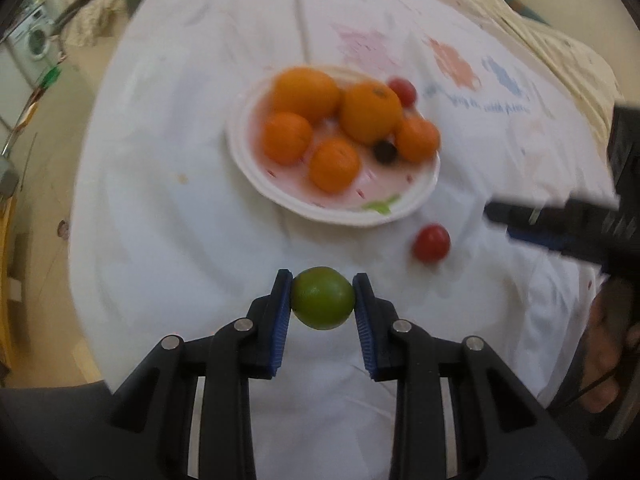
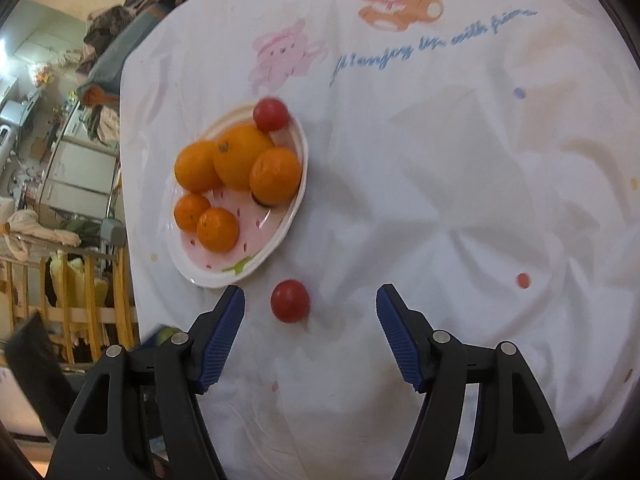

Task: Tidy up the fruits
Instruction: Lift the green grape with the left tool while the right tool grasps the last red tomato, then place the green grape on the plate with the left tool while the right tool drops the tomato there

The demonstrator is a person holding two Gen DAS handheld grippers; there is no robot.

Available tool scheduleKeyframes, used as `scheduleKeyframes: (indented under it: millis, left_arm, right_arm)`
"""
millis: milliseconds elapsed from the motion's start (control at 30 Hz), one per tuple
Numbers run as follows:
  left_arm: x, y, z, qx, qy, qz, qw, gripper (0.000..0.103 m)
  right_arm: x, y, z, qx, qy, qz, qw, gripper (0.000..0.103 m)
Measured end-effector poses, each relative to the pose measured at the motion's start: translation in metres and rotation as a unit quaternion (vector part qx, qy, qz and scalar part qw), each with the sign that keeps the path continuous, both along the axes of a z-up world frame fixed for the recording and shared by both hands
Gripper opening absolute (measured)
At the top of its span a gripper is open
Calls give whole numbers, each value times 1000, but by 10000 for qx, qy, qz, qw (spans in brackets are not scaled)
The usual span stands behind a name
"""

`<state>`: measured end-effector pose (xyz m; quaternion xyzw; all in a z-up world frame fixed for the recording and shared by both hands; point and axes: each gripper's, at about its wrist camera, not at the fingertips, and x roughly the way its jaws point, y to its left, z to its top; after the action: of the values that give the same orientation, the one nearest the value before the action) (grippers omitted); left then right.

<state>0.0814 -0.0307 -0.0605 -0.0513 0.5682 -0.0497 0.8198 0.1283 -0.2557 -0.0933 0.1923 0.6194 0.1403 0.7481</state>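
Observation:
My left gripper (image 1: 322,286) is shut on a green lime (image 1: 322,298) and holds it above the white cloth, short of the plate. The white plate (image 1: 404,200) holds several oranges (image 1: 370,112) and a small dark fruit (image 1: 385,151); it also shows in the right wrist view (image 2: 236,270). One red tomato (image 1: 431,243) lies on the cloth near the plate's front edge. Another tomato (image 1: 403,91) sits at the plate's far rim. My right gripper (image 2: 310,300) is open, with the near tomato (image 2: 290,301) lying ahead between its fingers. The right gripper's side shows in the left view (image 1: 560,224).
The table is covered by a white cloth with cartoon prints (image 2: 396,4). The table's left edge (image 2: 126,208) drops to a cluttered room with a wooden rail (image 2: 80,280). A washing machine (image 1: 34,38) stands far left. Bare cloth (image 2: 460,180) spreads right of the plate.

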Motion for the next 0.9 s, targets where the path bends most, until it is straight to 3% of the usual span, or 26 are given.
scheduleKeyframes:
  millis: [133, 233, 433, 467, 567, 900]
  left_arm:
    - [4, 10, 7, 98, -192, 233, 9995, 27]
    - [5, 18, 8, -44, -111, 377, 9992, 27]
    - [3, 25, 12, -232, -98, 473, 9986, 27]
    - [2, 26, 13, -244, -106, 481, 9985, 27]
    - [1, 30, 14, -272, -123, 514, 9982, 27]
    - [1, 33, 17, -276, -185, 599, 9977, 27]
  right_arm:
    - [0, 28, -8, -503, -108, 561, 9971, 71]
    - [-1, 47, -15, -759, -163, 926, 9927, 69]
    - [-2, 72, -26, -1233, -235, 1420, 9819, 51]
    - [-2, 74, -26, -1259, -255, 1464, 9809, 43]
    - [-4, 78, -25, -1329, -313, 1565, 9782, 32]
    - [-9, 51, 2, -816, -512, 1284, 9870, 32]
